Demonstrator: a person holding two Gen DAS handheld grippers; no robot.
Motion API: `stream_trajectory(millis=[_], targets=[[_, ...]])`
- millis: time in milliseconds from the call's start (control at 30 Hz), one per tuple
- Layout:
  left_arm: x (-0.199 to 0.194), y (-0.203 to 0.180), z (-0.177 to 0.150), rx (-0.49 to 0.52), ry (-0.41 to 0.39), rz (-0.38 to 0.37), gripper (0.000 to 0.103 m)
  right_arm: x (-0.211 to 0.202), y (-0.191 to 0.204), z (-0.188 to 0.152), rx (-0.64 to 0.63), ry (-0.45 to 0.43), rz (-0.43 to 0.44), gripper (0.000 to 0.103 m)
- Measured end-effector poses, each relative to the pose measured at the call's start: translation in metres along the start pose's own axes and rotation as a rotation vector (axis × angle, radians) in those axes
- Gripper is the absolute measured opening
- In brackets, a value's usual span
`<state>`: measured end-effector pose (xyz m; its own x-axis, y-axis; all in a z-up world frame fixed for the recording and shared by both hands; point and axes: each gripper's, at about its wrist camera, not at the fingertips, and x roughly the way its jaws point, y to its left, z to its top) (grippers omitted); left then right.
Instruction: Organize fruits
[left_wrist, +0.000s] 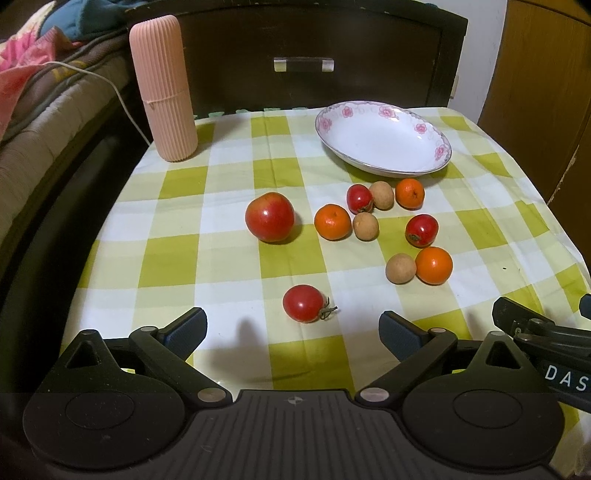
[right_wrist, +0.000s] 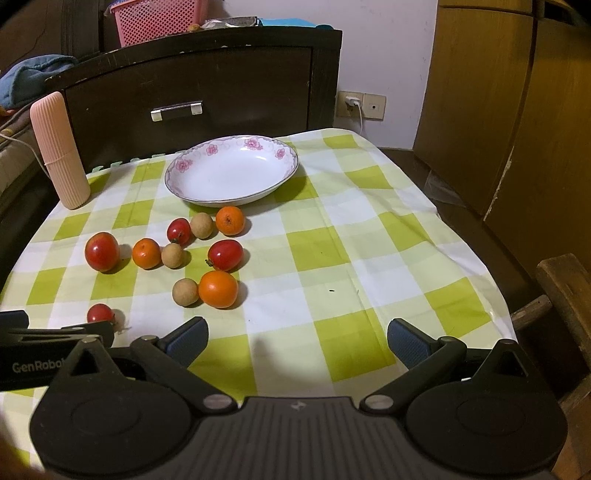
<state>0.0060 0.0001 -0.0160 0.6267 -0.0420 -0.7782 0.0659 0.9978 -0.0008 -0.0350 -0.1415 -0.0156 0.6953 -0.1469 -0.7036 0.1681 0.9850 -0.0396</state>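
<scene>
Both grippers hover low over the checked tablecloth (left_wrist: 229, 184), each with jaws wide apart and nothing between: the left gripper (left_wrist: 292, 328) at the bottom of its frame, the right gripper (right_wrist: 297, 339) likewise. The white plate (right_wrist: 207, 186) sits above centre, the fruits loose below it; the nearest small tomato (left_wrist: 303, 303) lies just ahead of the left gripper. Only the right view shows the pink basket (right_wrist: 155, 18), upper left.

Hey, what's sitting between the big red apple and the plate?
Nothing. In the left wrist view only bare checked cloth lies between the apple and the plate; the other fruits lie to the apple's right.
</scene>
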Motion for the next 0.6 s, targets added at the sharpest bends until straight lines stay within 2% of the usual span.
stream_trajectory(millis=[600], targets=[[0.0006,-0.0002,-0.0040,0.001,0.005,0.001,0.100,0.0018,0.0003,-0.0017,0.000,0.010,0.002,0.102]])
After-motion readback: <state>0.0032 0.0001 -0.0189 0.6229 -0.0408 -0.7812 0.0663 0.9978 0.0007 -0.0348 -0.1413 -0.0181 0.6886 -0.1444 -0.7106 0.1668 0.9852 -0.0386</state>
